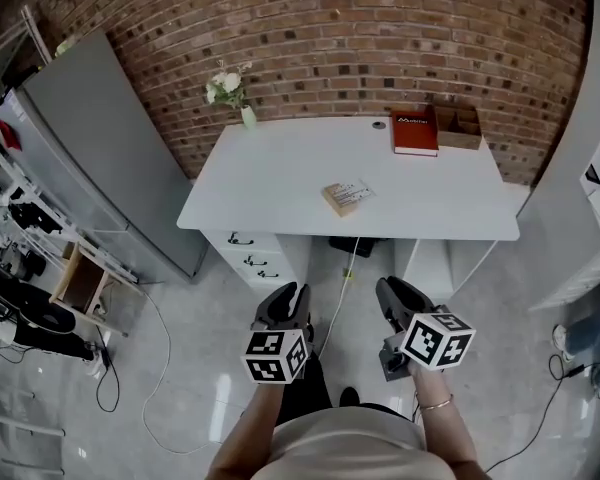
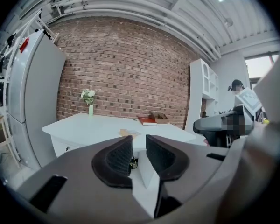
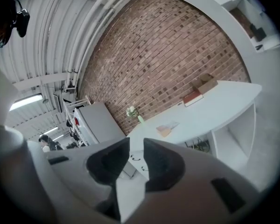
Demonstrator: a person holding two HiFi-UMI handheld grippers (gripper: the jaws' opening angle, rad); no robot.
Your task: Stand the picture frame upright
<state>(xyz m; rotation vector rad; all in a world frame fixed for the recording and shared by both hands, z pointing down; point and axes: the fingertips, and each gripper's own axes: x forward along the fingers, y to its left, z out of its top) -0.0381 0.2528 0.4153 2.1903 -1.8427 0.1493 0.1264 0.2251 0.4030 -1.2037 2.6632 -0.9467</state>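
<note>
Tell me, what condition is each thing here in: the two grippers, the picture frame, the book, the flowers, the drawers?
Left gripper: open, nothing between the jaws.
Right gripper: open, nothing between the jaws.
Picture frame: lying flat on the desk, not standing.
Book: closed, lying flat at the back of the desk.
Flowers: upright in their vase at the back corner.
Drawers: shut.

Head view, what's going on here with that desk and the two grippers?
A person stands back from the white desk, a gripper in each hand. The left gripper and right gripper are both short of the desk, jaws apart and empty. The picture frame lies flat on the desk, untouched.
</note>
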